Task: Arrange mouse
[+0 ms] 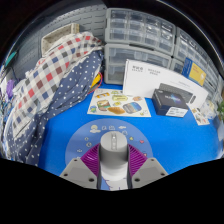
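Observation:
A grey and white mouse [112, 158] sits between my two fingers, its nose pointing forward. My gripper [112, 152] is shut on it, with the purple pads [93, 158] pressing on both of its sides. Under and just ahead of the mouse lies a round blue mat [108, 130] with small pictures on it, on the blue tabletop [70, 128]. I cannot tell whether the mouse rests on the mat or hangs just above it.
Beyond the mat lies a colourful printed sheet [120, 103]. A black box-shaped device [172, 97] stands to its right. A plaid and dotted cloth [50, 85] hangs at the left. Clear plastic drawer units [150, 35] line the back.

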Demonstrator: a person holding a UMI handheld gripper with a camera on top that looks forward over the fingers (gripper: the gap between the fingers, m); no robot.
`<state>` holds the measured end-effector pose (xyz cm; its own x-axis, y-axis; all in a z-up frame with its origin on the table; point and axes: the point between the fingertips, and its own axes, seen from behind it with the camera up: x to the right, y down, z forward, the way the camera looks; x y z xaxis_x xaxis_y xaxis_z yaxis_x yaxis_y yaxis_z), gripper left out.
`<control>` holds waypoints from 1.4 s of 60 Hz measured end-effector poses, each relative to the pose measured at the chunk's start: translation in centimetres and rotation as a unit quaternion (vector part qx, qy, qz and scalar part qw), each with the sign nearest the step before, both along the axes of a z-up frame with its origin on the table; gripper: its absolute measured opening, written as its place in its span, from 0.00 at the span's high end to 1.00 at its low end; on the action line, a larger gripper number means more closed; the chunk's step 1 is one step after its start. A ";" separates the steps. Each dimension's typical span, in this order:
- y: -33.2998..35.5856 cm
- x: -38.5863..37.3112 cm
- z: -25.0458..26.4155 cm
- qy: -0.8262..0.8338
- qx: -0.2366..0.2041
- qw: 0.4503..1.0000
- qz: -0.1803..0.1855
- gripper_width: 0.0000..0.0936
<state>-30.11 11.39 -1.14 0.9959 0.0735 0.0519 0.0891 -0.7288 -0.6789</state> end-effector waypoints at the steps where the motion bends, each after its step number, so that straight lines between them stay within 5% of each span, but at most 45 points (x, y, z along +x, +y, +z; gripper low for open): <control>1: 0.0 0.0 0.0 0.000 0.000 1.000 0.000 0.59; 11: -0.2 -0.4 0.0 0.029 -0.015 0.999 -0.020 0.47; 17: -0.3 0.0 1.8 0.049 -0.016 0.998 -0.038 0.10; 47: -5.1 0.9 22.8 0.055 0.108 0.993 -0.014 0.13; 84: -9.5 6.0 24.7 0.042 0.119 0.991 -0.037 0.14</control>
